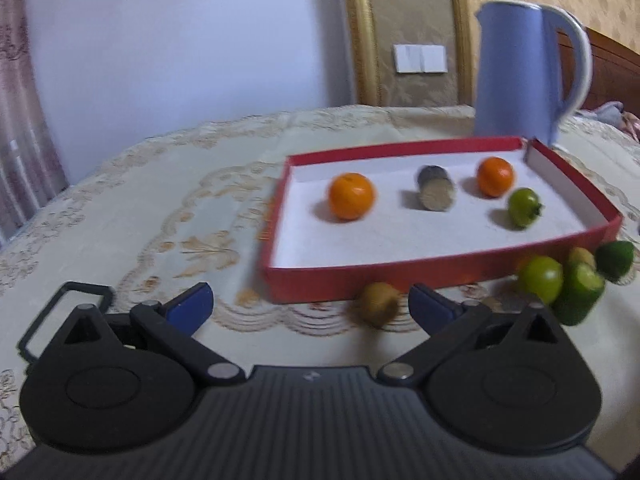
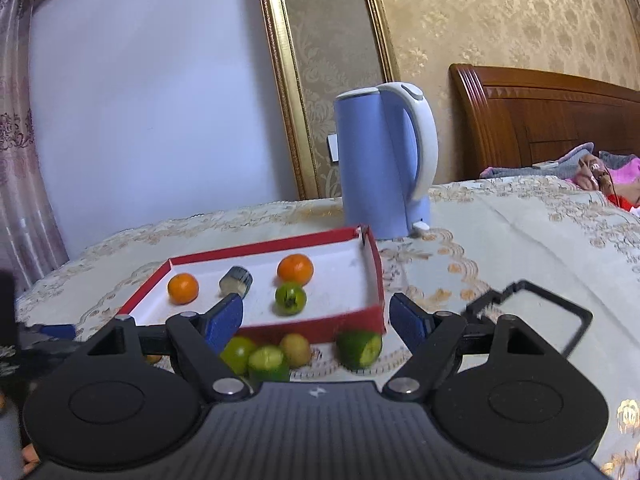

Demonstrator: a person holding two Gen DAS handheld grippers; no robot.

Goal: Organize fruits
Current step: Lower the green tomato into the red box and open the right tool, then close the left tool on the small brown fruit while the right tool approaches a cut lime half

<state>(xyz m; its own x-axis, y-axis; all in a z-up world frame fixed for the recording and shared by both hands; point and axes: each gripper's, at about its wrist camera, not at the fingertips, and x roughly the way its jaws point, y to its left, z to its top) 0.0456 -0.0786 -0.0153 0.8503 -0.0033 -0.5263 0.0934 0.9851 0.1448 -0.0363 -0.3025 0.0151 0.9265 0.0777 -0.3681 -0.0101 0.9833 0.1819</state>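
A red box with a white floor holds two oranges, a grey cylinder piece and a green round fruit. On the cloth in front of it lie a kiwi, a green fruit, a cucumber piece and a dark green piece. My left gripper is open just short of the box, the kiwi near its right finger. My right gripper is open and holds nothing, above the loose green fruit, cucumber piece, kiwi and dark green piece before the box.
A blue kettle with a white handle stands right behind the box's far right corner. The table wears a cream embroidered cloth. A wooden headboard and bedding lie beyond on the right, a wall and curtain on the left.
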